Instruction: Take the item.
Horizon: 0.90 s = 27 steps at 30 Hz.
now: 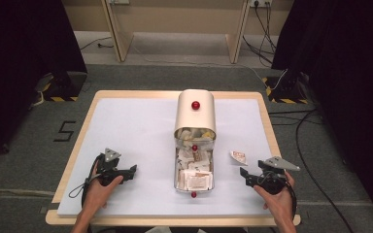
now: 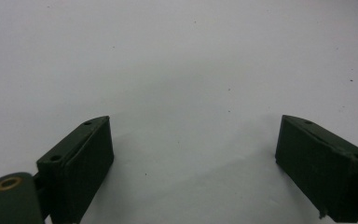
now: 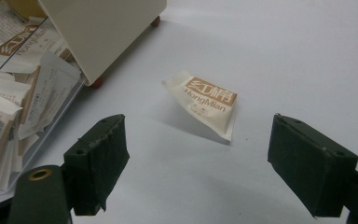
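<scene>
A cream box [image 1: 194, 114] with a red knob [image 1: 195, 105] stands at the table's middle. Its clear drawer [image 1: 193, 170] is pulled out toward me and holds several white and brown packets [image 3: 14, 93]. One loose packet [image 1: 238, 156] [image 3: 204, 105] lies on the white mat to the right of the drawer. My right gripper [image 1: 245, 174] [image 3: 198, 168] is open just short of that packet, nothing between its jaws. My left gripper [image 1: 132, 171] [image 2: 193, 168] rests open over bare mat to the left of the drawer.
The white mat [image 1: 136, 131] covers a wooden table [image 1: 267, 116]. Black curtains and stand bases flank the table on the grey floor, with cables [image 1: 306, 145] at the right. A wooden frame [image 1: 121, 34] stands behind.
</scene>
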### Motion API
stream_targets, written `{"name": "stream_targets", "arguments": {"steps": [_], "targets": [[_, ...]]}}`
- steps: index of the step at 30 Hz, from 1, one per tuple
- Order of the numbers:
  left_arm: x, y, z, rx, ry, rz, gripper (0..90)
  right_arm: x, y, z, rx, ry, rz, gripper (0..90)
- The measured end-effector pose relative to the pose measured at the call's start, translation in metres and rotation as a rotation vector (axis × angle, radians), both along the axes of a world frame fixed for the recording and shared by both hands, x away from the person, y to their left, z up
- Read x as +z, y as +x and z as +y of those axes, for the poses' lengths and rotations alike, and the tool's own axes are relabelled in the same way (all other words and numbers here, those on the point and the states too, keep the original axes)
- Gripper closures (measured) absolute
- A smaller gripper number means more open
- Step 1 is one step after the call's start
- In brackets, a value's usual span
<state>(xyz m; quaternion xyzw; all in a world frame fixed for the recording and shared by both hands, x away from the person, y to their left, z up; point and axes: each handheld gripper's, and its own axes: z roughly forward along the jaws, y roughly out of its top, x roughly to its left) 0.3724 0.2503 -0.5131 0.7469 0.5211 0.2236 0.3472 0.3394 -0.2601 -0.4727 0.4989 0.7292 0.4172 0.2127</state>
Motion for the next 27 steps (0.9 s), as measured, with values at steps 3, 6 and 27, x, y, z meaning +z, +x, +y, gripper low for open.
{"name": "stream_targets", "arguments": {"steps": [3, 6, 27], "targets": [[0.0, 0.0, 0.0, 0.0, 0.0, 0.0, 10.2, 0.001, -0.003, 0.001, 0.008, 0.007, -0.002, 20.0], [0.0, 0.0, 0.0, 0.0, 0.0, 0.0, 10.3, 0.001, -0.008, 0.003, 0.021, 0.009, -0.006, 19.7], [0.0, 0.0, 0.0, 0.0, 0.001, -0.001, 10.2, -0.004, -0.024, 0.004, 0.035, 0.001, 0.008, 17.0]]}}
